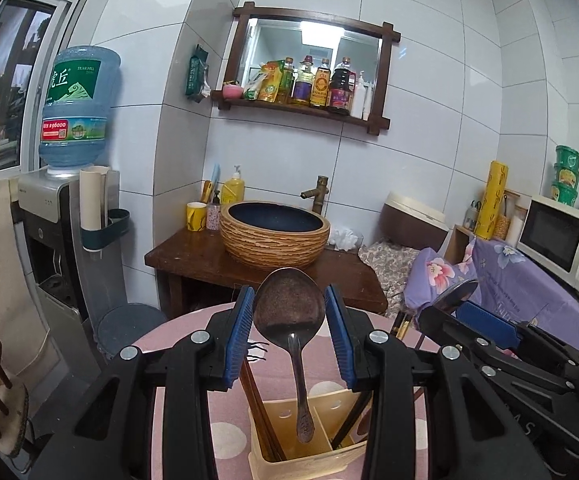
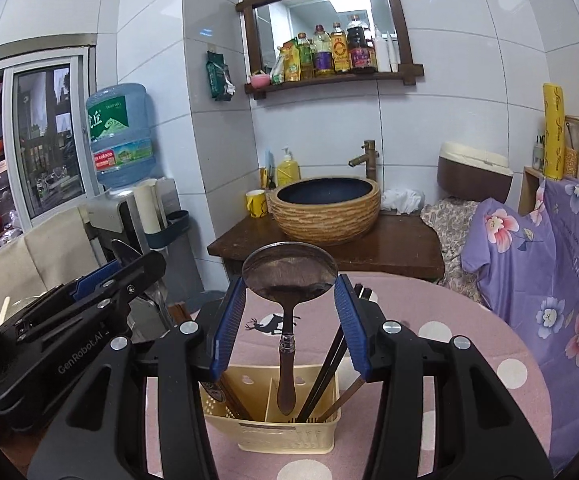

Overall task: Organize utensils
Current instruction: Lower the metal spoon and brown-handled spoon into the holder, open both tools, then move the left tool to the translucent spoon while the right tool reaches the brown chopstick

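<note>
Two spoons lifted out over the utensil basket, one in each gripper

The round pink tabletop carries a cream basket with a divider, standing in its middle stretch, well in from the far edge; dark chopsticks lean in its compartments. Over it, the left gripper has its fingers part open, closed on the bowl of a metal spoon whose handle hangs down toward the basket. The right gripper likewise grips the bowl of a wooden-handled spoon, handle tip just above the middle divider. The step looks like sorting spoons by compartment; whether they are going in or coming out I cannot tell. Next calls for lowering each handle straight into one compartment, clear of the chopsticks and the other gripper.
</note>
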Action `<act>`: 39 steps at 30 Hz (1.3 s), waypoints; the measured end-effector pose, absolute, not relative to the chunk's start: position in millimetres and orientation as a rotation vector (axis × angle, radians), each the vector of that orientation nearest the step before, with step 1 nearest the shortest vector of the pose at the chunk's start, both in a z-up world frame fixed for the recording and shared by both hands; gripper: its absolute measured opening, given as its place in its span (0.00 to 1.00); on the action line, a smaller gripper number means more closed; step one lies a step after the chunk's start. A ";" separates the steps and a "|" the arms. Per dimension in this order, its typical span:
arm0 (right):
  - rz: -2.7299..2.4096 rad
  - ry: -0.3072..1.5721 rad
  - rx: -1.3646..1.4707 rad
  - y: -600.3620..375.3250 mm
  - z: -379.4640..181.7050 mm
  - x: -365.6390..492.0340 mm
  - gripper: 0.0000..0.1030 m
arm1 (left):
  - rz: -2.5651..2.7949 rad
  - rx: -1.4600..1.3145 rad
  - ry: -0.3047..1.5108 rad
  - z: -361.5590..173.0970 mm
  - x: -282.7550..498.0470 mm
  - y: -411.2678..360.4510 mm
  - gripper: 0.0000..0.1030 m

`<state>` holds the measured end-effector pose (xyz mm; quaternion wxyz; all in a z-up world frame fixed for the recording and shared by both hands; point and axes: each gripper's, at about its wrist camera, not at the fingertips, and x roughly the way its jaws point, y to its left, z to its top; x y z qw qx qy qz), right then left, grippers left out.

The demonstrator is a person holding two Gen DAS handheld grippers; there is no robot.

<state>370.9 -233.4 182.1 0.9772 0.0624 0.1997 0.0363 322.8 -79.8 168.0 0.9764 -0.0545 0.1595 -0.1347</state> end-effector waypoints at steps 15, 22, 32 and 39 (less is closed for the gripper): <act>0.094 0.489 0.101 -228.8 108.4 372.3 0.46 | -0.281 -0.066 0.382 107.8 322.0 -75.1 0.36; 0.107 0.514 0.064 -229.8 89.8 367.3 0.18 | -0.281 -0.046 0.431 85.3 326.8 -68.7 0.36; 0.099 0.512 0.096 -238.5 73.4 354.2 0.20 | -0.303 -0.023 0.415 75.5 315.9 -74.9 0.36; 0.055 0.499 0.115 -248.6 63.0 326.9 0.41 | -0.325 -0.064 0.417 72.3 299.5 -66.6 0.46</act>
